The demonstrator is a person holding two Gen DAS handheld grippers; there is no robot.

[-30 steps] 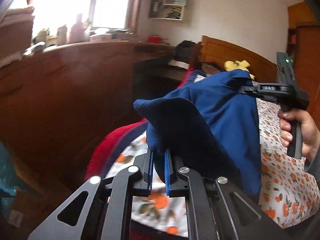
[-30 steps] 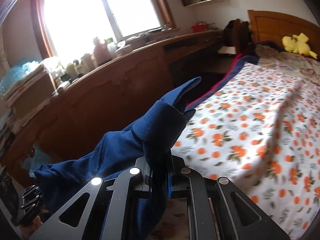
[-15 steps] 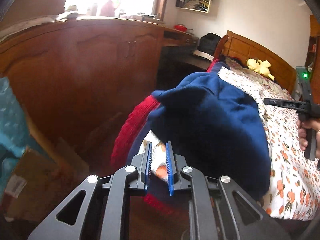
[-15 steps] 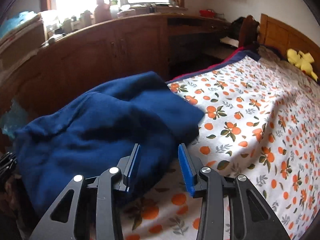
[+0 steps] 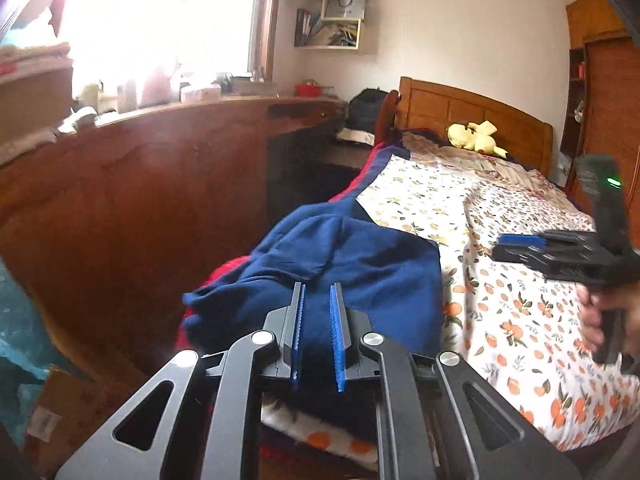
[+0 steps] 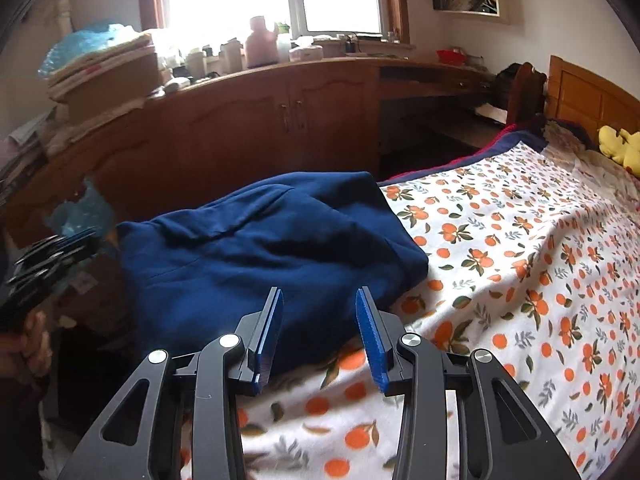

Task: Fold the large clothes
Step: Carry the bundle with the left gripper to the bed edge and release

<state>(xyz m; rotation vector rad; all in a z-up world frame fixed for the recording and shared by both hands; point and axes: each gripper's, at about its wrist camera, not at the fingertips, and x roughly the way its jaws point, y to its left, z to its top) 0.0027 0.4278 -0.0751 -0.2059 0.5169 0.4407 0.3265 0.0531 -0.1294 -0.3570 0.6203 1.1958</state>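
Dropped from both grippers onto the bed [image 6: 520, 248] since earlier: blue sweatshirt [image 6: 272, 248]; left gripper [image 5: 318, 332] fingers narrowly apart, empty; right gripper [image 6: 320, 336] fingers open, empty.

Open bedspread [image 6: 520, 264] stretches clear to the right of the blue garment [image 6: 272, 248], toward a yellow plush toy [image 6: 618, 148]; a wooden cabinet [image 6: 240, 128] closes off the bed's left side.
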